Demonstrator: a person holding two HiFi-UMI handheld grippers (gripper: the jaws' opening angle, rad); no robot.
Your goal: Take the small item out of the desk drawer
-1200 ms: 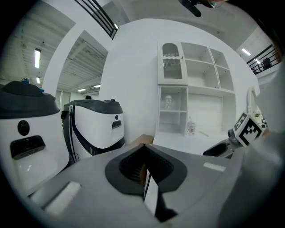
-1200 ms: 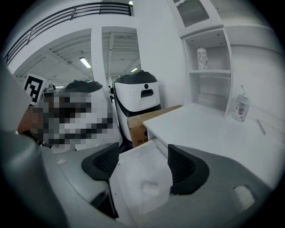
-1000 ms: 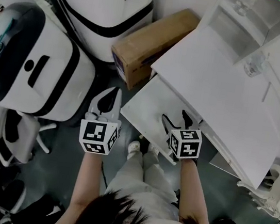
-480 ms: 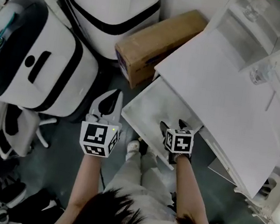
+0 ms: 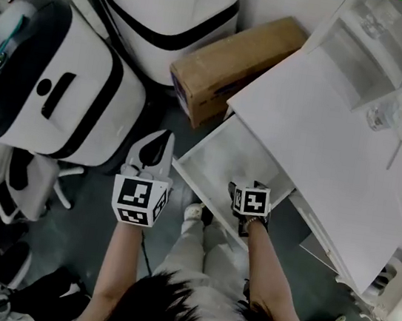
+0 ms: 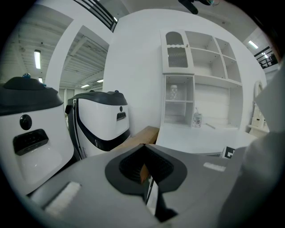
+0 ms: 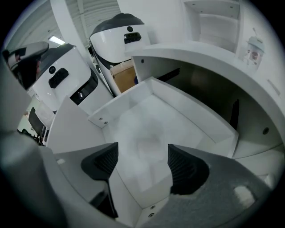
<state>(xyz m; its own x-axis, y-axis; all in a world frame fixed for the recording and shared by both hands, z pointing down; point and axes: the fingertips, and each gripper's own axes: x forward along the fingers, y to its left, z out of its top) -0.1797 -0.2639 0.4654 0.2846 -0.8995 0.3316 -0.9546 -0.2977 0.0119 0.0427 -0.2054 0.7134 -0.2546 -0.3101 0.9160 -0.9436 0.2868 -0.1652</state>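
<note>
The desk drawer (image 5: pixel 235 157) stands pulled well out from under the white desk top (image 5: pixel 317 136), which leaves its floor open from above. That looks like the reason the right gripper (image 5: pixel 245 188) is held over the drawer's near front edge, pointed down into it. In the right gripper view, the right gripper (image 7: pixel 142 150) has its jaws spread wide with nothing between them. Their dark ribbed pads (image 7: pixel 183 168) frame the drawer floor (image 7: pixel 178 120) and touch neither it nor the drawer walls.

The small item is hard to pick out. The drawer floor reads as plain white. There is only a faint pale smudge between the jaws, toward the drawer's near end, and I cannot tell whether that is the item or a reflection. By my judgement the reach into the drawer is under way and the pick is not yet made.

The left gripper (image 5: pixel 161 139) hangs outside the drawer, just off its left wall and over the dark floor, with the cardboard box (image 5: pixel 227 59) beyond it. It seems parked there to stay clear of the working hand. In the left gripper view, the left gripper (image 6: pixel 143 149) has its jaws pressed together at the tips and pinches nothing. The brown sliver in the hollow behind the tips is the box seen through the gap.
</note>
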